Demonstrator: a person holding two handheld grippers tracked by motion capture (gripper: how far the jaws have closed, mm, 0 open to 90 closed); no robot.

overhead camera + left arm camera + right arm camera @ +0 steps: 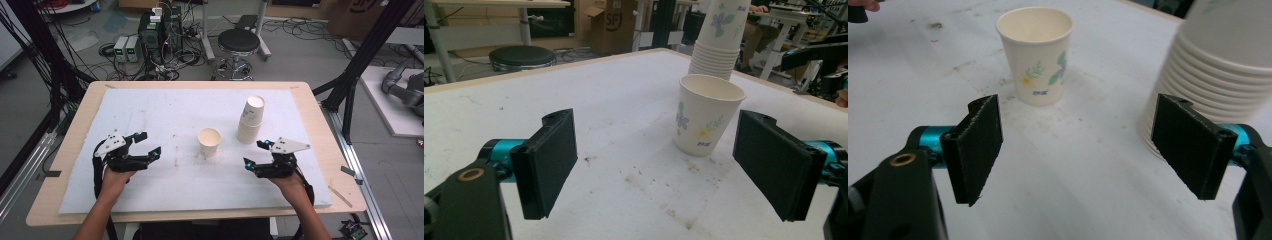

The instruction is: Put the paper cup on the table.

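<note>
Two hand-held grippers sit low over the white foam mat point(150, 107) that covers the wooden table point(320, 130). Single paper cup point(209, 142) stands upright, mouth open, near mat centre; floral print on its wall in both gripper views. Stack of paper cups point(251, 120) stands upright at about 2 o'clock from the single cup, close by but apart from it.

Left gripper point(148, 145): at 9 o'clock from the single cup, well apart. Jaws spread wide, nothing between the pads. In the left gripper view the cup point(707, 114) lies ahead, toward the right-hand jaw, with the stack point(720, 40) just behind it.

Right gripper point(255, 154): at about 4 o'clock from the single cup, just below the stack in the high view. Jaws spread, empty. In the right gripper view the cup point(1038, 54) stands ahead, clear of both pads; the stack point(1220, 65) rises just beyond the right-hand jaw, contact not discernible.

Black round stool point(239, 42) stands on the floor beyond the table's far edge, at 12 o'clock.
</note>
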